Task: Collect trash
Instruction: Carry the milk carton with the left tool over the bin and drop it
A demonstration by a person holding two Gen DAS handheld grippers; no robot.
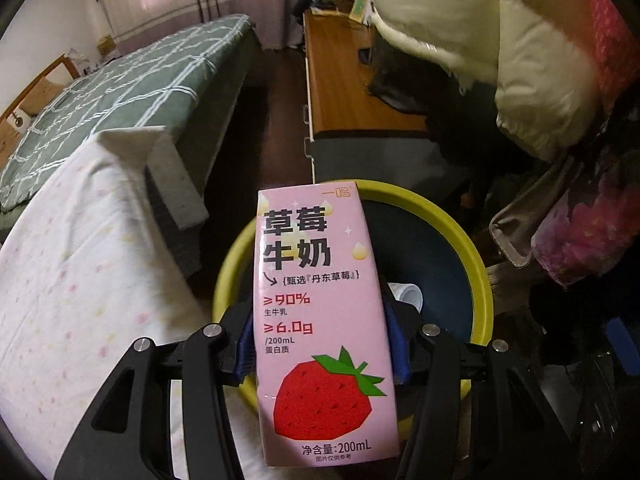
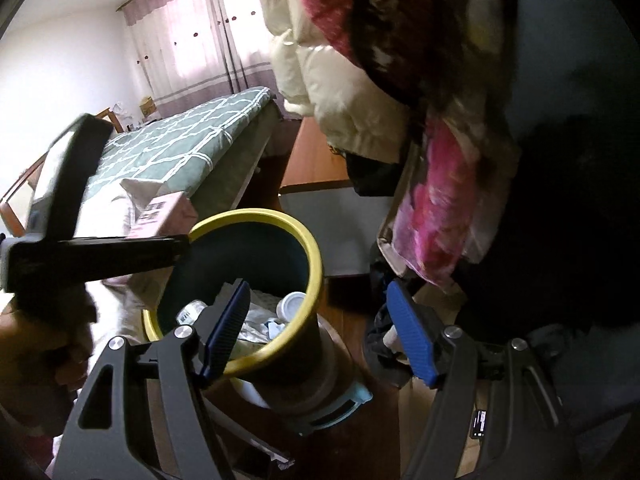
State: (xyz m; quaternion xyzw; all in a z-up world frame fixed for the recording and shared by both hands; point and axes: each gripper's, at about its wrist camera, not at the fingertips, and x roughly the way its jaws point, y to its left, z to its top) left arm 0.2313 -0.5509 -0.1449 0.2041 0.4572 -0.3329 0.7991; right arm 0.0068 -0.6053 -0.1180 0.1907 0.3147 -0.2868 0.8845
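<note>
Jaws of my left gripper are pinching a pink strawberry-milk carton with a red strawberry printed on it, blue pads pressed against its two narrow sides. The carton stands upright in my grip, hanging over the near rim of a round waste bin with a yellow rim and dark blue inside. My right gripper has its jaws spread wide with nothing between them; its left blue pad sits over the bin's rim, the right one over the dark floor beside it. Inside the bin lie a small white plastic cup and crumpled clear wrappers. Left of the bin is a white cloth with pastel dots. Further back stands a bed with a green checked cover, a wooden worktop to its right, cream and pink padded clothing hanging above it, and pale pink curtains at the far window.
</note>
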